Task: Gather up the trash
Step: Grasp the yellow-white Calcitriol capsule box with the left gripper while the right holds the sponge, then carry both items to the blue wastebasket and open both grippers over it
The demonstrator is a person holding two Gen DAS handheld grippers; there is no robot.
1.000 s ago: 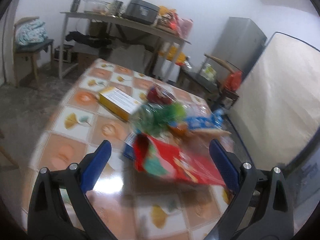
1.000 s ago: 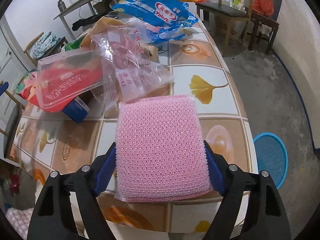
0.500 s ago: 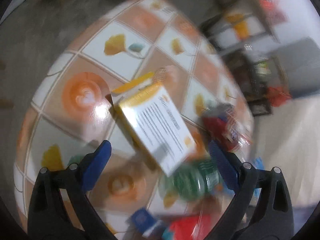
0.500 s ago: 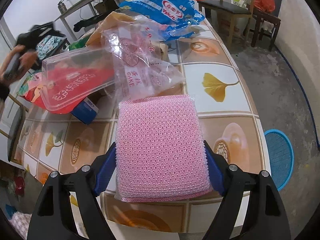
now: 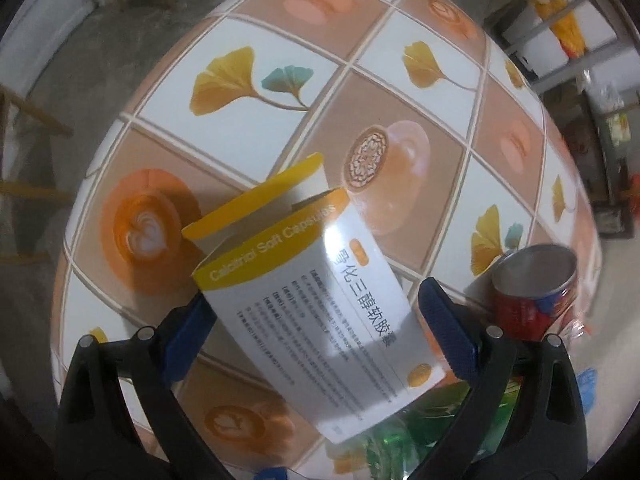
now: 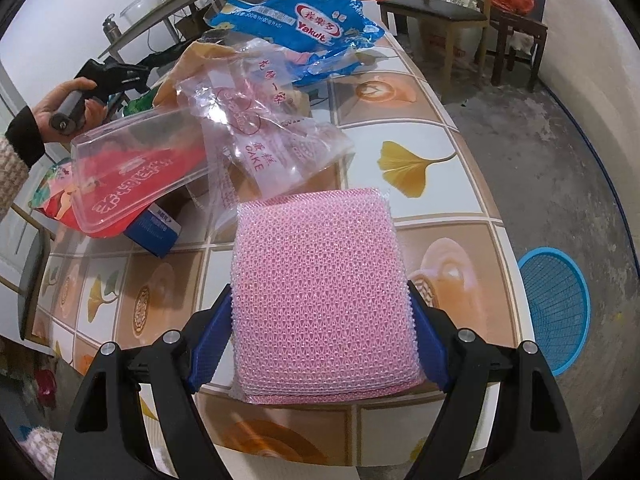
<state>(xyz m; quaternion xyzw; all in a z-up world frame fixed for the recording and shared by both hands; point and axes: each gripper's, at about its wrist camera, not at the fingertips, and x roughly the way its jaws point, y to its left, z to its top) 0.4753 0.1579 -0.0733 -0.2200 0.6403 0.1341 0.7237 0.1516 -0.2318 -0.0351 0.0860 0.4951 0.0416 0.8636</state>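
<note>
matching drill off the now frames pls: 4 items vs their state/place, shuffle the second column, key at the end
Items:
1. pink mesh sponge
2. yellow-and-white capsule box
3. red can
4. blue basket

States:
A. on the floor beside the table
B. lying on the table between open left fingers, end flap open
C. clamped between the right gripper fingers
D. on the table just outside the left gripper's right finger

Pairs: 1-C, 2-B, 3-D, 4-A
</note>
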